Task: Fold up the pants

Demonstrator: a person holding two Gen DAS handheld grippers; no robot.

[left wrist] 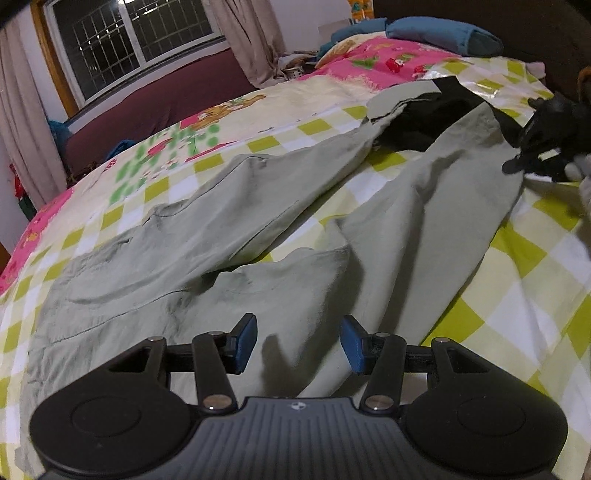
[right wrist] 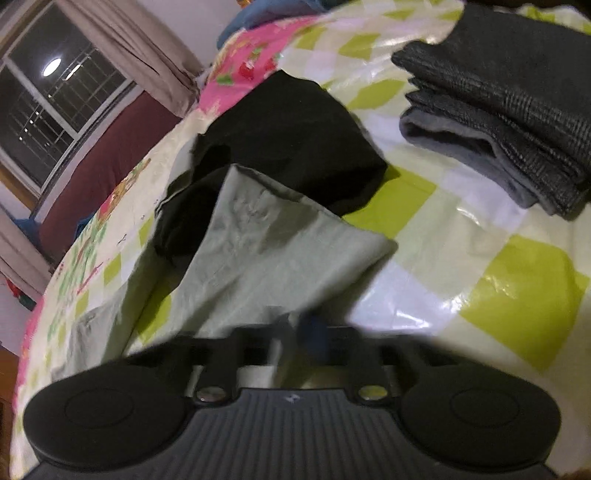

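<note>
left hand-held gripper (left wrist: pixel 298 341) held low and level over the waist end of the pale green pants (left wrist: pixel 207 236), blue pads (left wrist: pixel 246 341) spread wide with nothing between them, pointing toward 12 o'clock along the garment. pants lie spread on the checked bed sheet (left wrist: pixel 517 295), both legs running away toward 1 o'clock, leg ends lying over a black garment (left wrist: pixel 417 125).

right hand-held gripper (right wrist: pixel 295 336) tilted down over the cuff end of one pant leg; jaws look drawn close together on a bunch of the green fabric, view blurred there. in the left wrist view this gripper (left wrist: pixel 543 147) shows at 2 o'clock, at the leg's edge.

folded grey clothes (right wrist: pixel 509 107) stacked at 2 o'clock in the right wrist view, apart from the pants. blue pillow (left wrist: pixel 443 33) at the bed's far end, window (left wrist: pixel 129 40) at 11 o'clock.
</note>
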